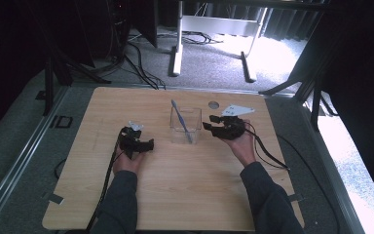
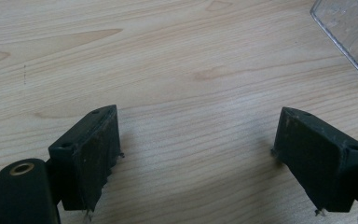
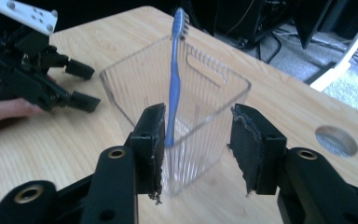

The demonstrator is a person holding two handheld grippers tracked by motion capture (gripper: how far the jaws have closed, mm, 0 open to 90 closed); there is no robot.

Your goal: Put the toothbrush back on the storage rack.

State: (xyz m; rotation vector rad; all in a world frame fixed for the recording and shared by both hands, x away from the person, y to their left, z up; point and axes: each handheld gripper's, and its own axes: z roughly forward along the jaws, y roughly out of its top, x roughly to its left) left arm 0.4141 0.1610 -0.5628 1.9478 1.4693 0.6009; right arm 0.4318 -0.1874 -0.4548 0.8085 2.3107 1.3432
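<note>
At the counter point(image 1: 185, 190) centre, both tongs, left point(image 2: 196, 154) and right point(image 3: 196, 149), are held open; the light clear cup point(image 3: 186, 107) could be tipped, spilling the toothbrush point(image 3: 173, 79), if nudged off-centre.

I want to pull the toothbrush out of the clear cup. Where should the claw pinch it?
Best guess: pinch the blue toothbrush high on its handle, just under the bristles, coming down from above. It leans inside the clear cup, whose walls block the lower handle from the sides. The right claw is open and nearest the cup.
</note>
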